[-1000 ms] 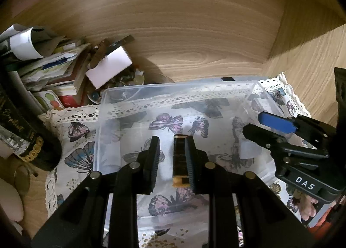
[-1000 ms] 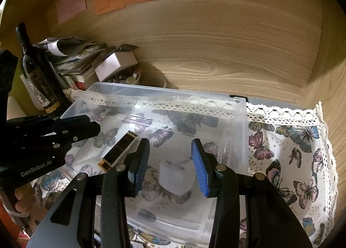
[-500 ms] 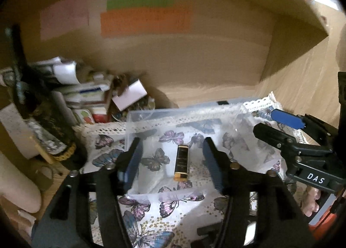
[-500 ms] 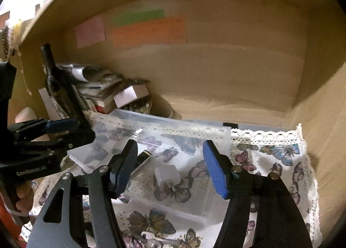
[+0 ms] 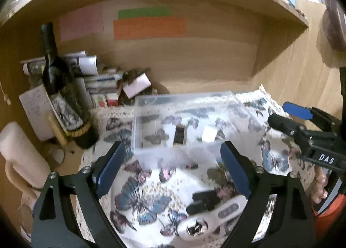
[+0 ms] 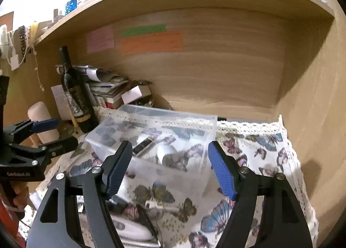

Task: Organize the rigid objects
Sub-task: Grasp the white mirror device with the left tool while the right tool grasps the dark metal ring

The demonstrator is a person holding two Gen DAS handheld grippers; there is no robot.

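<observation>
My left tongs [image 5: 170,165] and right tongs [image 6: 170,168] both gape, gripping nothing. Loose on the butterfly cloth [image 5: 140,200]: black clip [image 5: 203,201], long axis crosswise, just below my left tongs, nearer them. Clear bin [image 5: 194,105] lies beyond.

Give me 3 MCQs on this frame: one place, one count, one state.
1. Where does the dark bar lie?
A. in the clear box
B. on the shelf top
C. beside the bottle

2. How many paper notes hang on the back wall?
A. one
B. three
C. five

3. How do the jaws of the left gripper stand?
A. shut on the bar
B. shut on nothing
C. open

Answers: 1 A, the bar lies on the box floor; 2 B, pink, green, orange; 3 C, a wide gap holding nothing.
</observation>
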